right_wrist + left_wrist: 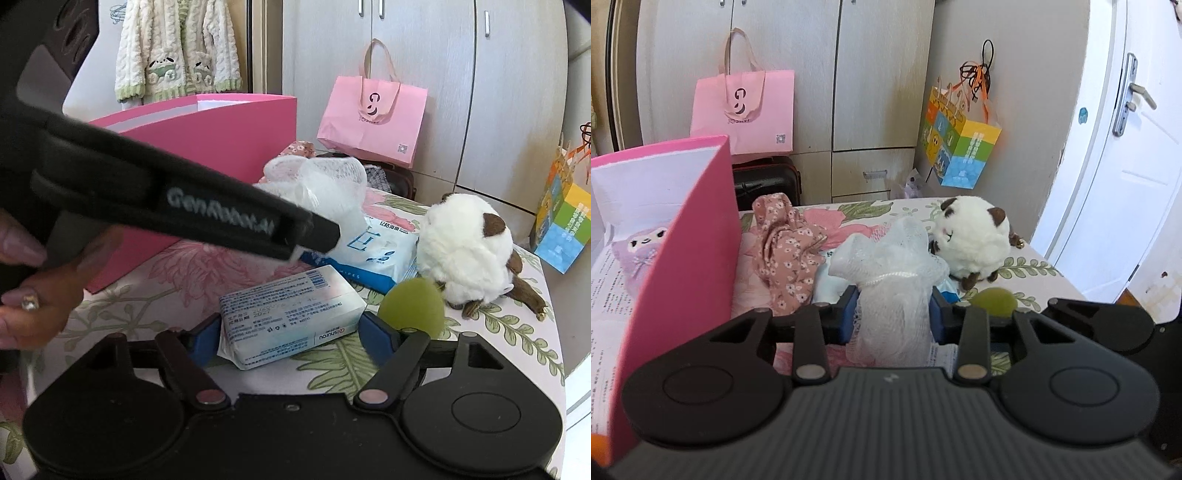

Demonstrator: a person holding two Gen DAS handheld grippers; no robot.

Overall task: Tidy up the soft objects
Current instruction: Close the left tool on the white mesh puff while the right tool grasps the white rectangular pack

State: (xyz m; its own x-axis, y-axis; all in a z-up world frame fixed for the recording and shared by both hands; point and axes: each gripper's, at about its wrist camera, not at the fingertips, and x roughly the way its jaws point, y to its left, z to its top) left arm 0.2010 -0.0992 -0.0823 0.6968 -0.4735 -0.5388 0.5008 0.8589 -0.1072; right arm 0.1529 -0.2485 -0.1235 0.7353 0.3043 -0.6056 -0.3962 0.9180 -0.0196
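On floral bedsheet [155,266]: left tool [894,314] pinching frilly white mesh pouf [894,266]; right tool [291,338] spread around tissue pack [291,317].

White mesh puff [894,273], fluffy plush [975,240].

Left claw [894,317]: blue pads [849,314] pressed against both sides of a white mesh puff [894,280], which bulges above and hangs below the pads. The claw body points forward and somewhat downward. In the right wrist view, the left claw's black finger [192,210] extends diagonally from upper left toward the centre.

Right claw [291,332]: jaws set wide, one blue pad [376,334] at each side of a white tissue pack [291,317]. Pad contact with the pack cannot be confirmed.

Hand [44,291]: visible at the left edge of the right wrist view, fingers curled around the left claw's handle.
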